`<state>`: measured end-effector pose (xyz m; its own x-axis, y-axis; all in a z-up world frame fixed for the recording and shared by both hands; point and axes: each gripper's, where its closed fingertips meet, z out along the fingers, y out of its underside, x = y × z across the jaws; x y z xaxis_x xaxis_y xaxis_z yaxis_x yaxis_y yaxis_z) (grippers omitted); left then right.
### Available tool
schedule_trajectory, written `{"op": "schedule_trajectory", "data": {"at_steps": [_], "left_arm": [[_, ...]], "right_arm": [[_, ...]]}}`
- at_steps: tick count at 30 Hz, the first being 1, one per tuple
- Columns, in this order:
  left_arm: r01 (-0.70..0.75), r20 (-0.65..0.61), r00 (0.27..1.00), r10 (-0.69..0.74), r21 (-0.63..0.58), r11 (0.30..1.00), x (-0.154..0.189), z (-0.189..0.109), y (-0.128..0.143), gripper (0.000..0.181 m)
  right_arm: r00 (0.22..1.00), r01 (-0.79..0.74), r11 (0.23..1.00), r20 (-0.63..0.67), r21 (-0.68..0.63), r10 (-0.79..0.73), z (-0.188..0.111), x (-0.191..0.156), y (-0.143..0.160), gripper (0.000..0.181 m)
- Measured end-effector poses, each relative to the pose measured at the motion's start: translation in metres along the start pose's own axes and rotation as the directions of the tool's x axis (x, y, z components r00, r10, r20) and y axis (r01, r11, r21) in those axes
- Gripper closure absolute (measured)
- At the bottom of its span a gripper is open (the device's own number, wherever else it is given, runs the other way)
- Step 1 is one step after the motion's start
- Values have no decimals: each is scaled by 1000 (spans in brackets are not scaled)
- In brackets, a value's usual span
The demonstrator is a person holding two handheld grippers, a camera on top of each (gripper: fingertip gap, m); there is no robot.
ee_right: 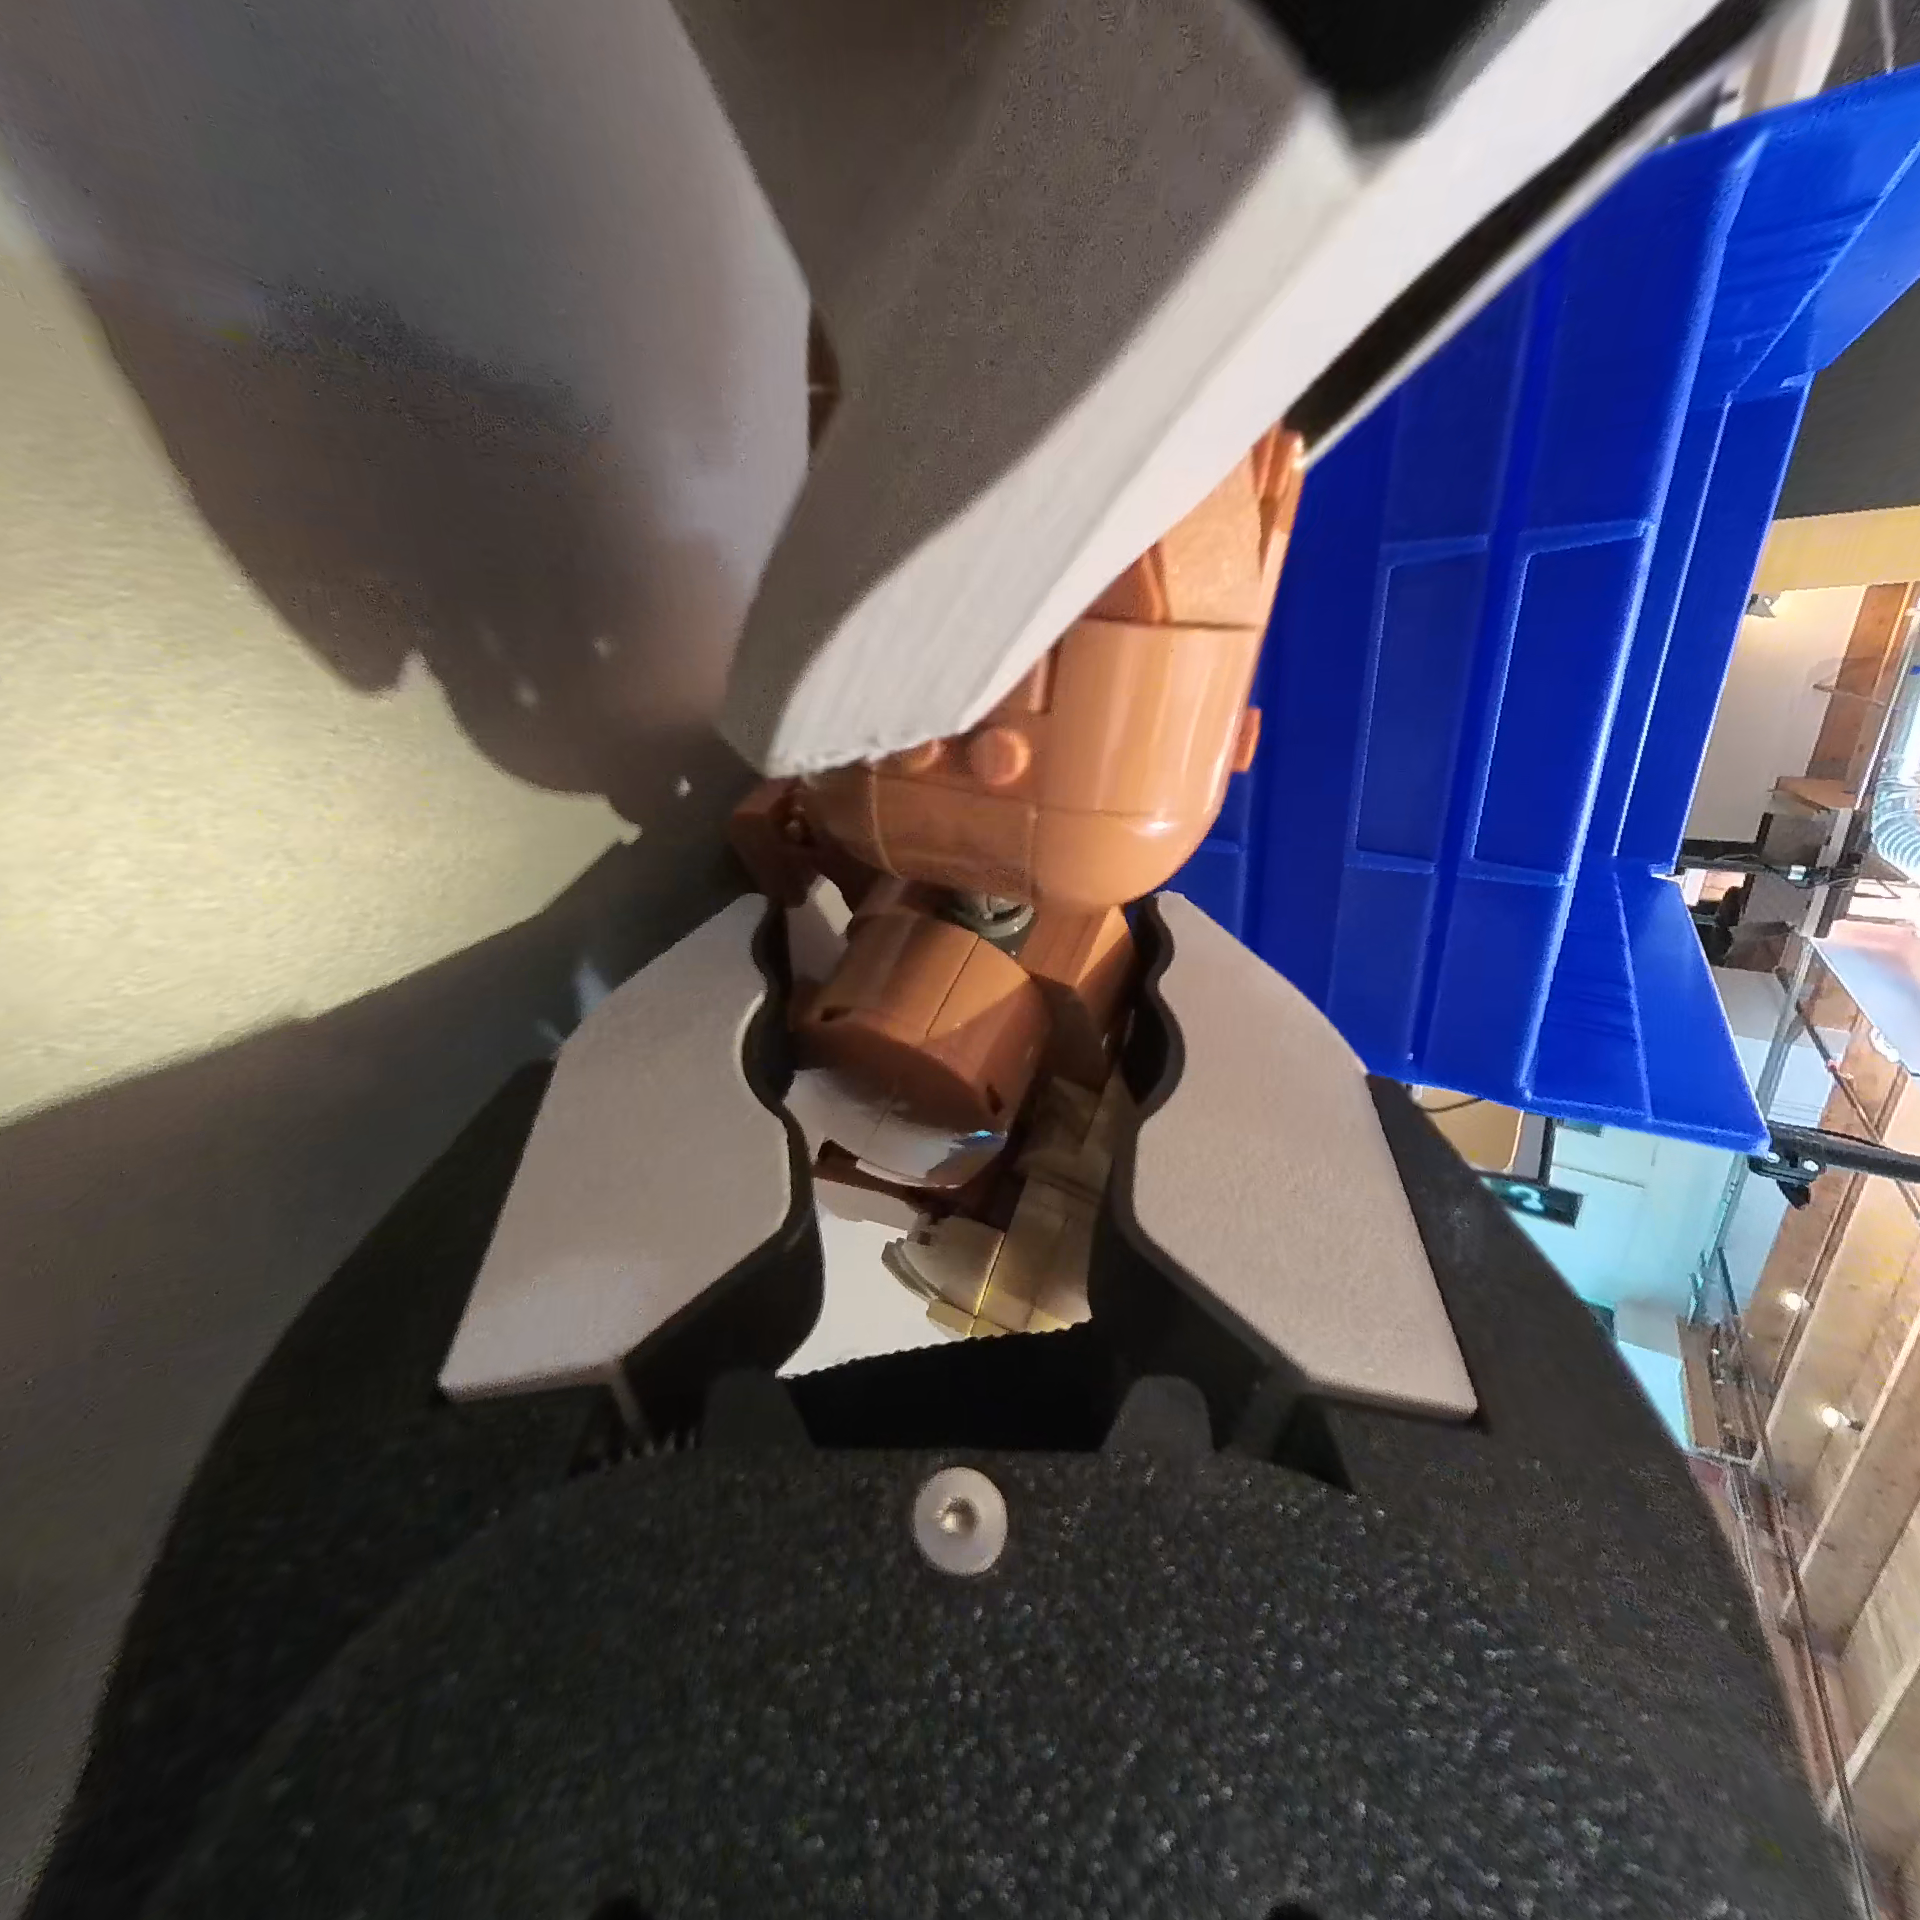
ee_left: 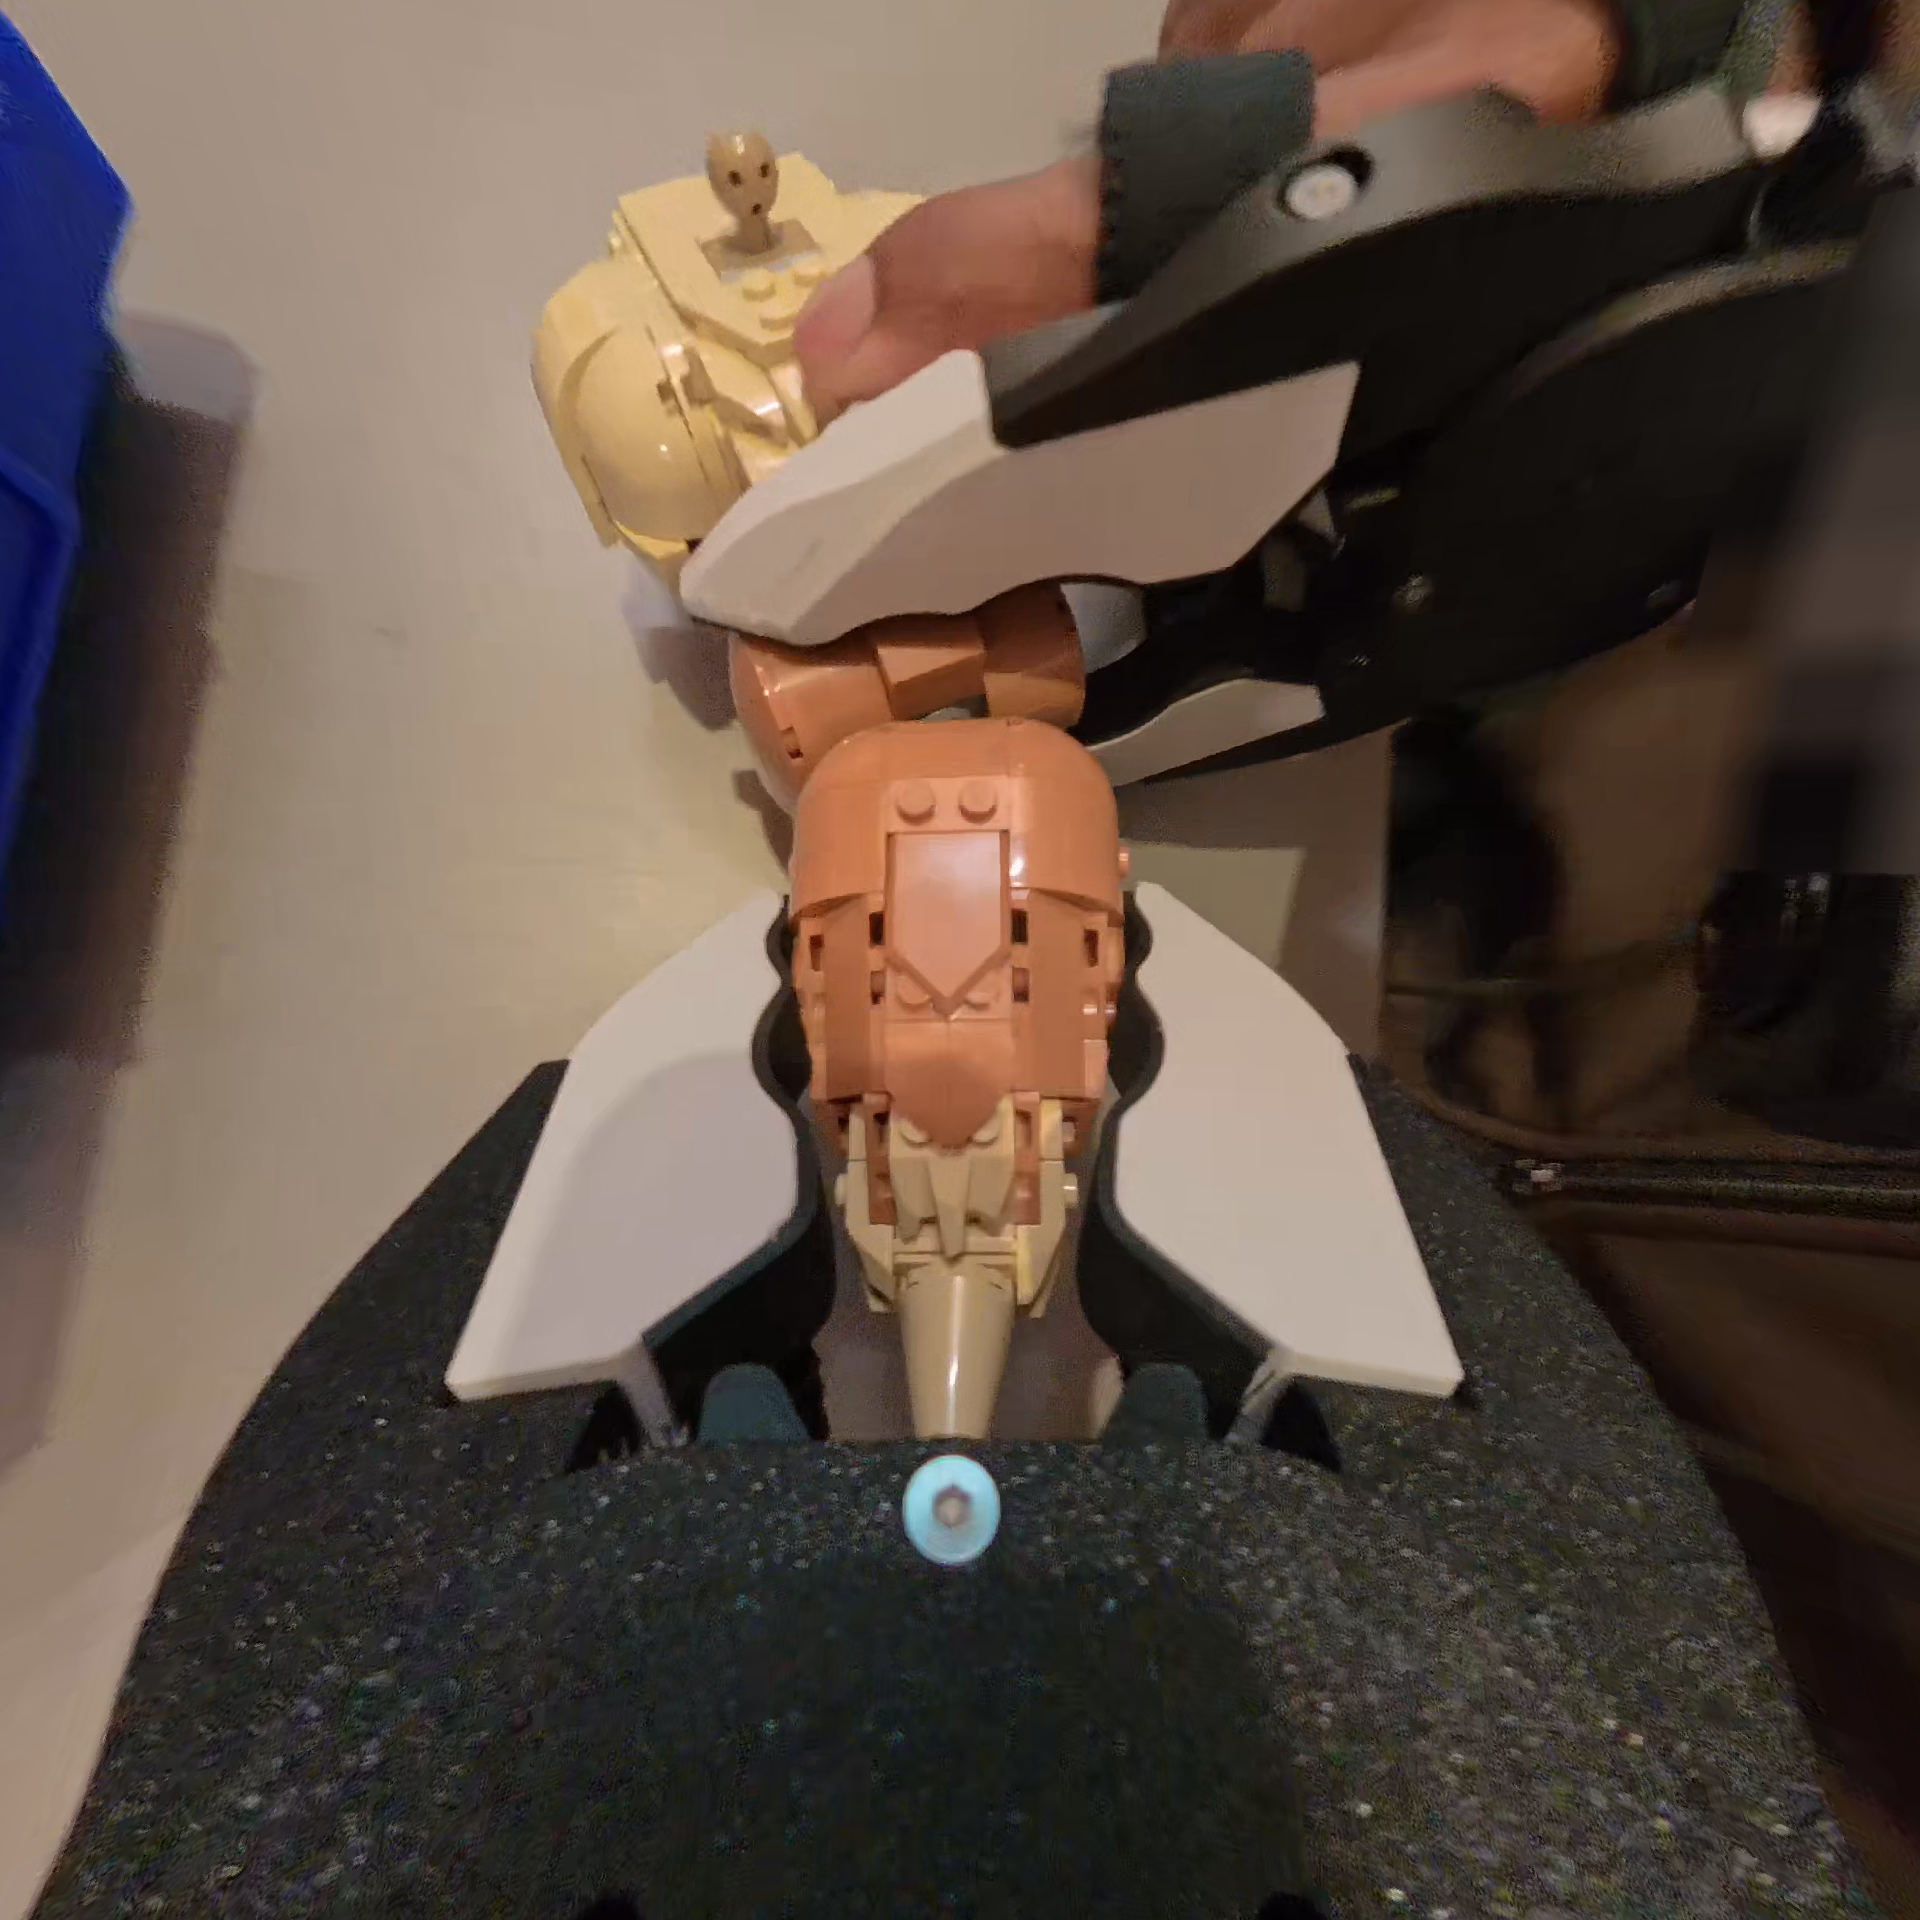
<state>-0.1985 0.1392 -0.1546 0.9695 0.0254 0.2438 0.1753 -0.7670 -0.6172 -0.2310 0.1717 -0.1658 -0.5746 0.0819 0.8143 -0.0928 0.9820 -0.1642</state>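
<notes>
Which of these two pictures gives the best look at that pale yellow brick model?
The left wrist view: the pale yellow brick model sits on the table beyond the brown brick figure, partly behind the right gripper. The right wrist view doesn't show it.

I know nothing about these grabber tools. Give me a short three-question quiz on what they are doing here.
1. True or false: both grippers are shut on the same brown brick-built piece.
2. Which colour is the bin beside the work? A red, B blue, C green.
3. What lies on the table beyond the brown piece?

Key
1. True: the left gripper clamps its near end, the right gripper its far, jointed end.
2. B.
3. A cream brick-built body.
</notes>
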Motion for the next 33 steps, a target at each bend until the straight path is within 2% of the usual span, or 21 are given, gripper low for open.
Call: {"op": "schedule_trajectory", "data": {"at_steps": [2,3,8,11,13,16,18,20,22,25,27,30,33], "left_arm": [[107,-110,989,-104,26,994,4,1,2,124],[112,-125,986,-107,32,993,4,1,3,124],[-106,70,992,109,-50,993,-2,-1,4,124],[-164,147,973,176,-92,982,-2,-4,6,124],[-101,117,987,108,-61,993,1,-4,7,123],[166,-87,983,-163,23,986,11,-4,9,124],[234,-166,961,-223,49,971,15,-4,10,123],[146,-107,984,-141,47,988,13,-5,13,123],[-5,30,1000,5,11,1000,9,-7,14,123],[-141,181,973,143,-24,990,2,-13,14,123],[-104,180,978,105,-13,994,2,-16,18,124],[70,78,994,-75,64,996,3,-21,23,136],[88,67,994,-92,63,994,6,-20,23,136]], "right_arm": [[1000,6,1000,-1,6,-6,-1,-1,-1,118],[1000,10,1000,-3,9,-10,-1,-1,-2,118],[1000,19,1000,-10,12,-19,-1,-1,-3,118],[1000,24,1000,-19,16,-24,-1,-2,-5,117],[999,25,999,-26,23,-25,-2,-3,-7,118],[999,26,999,-27,37,-25,-4,-4,-10,117],[999,31,998,-32,50,-29,-5,-6,-12,117],[999,34,998,-36,56,-32,-6,-6,-14,117],[999,35,998,-40,60,-33,-6,-6,-15,117],[999,31,998,-46,63,-28,-6,-6,-15,118],[998,28,998,-53,61,-24,-6,-6,-14,118],[998,4,999,-60,32,-2,-4,-3,-5,118],[997,29,999,-70,-15,-30,-4,-3,-5,118]]}}
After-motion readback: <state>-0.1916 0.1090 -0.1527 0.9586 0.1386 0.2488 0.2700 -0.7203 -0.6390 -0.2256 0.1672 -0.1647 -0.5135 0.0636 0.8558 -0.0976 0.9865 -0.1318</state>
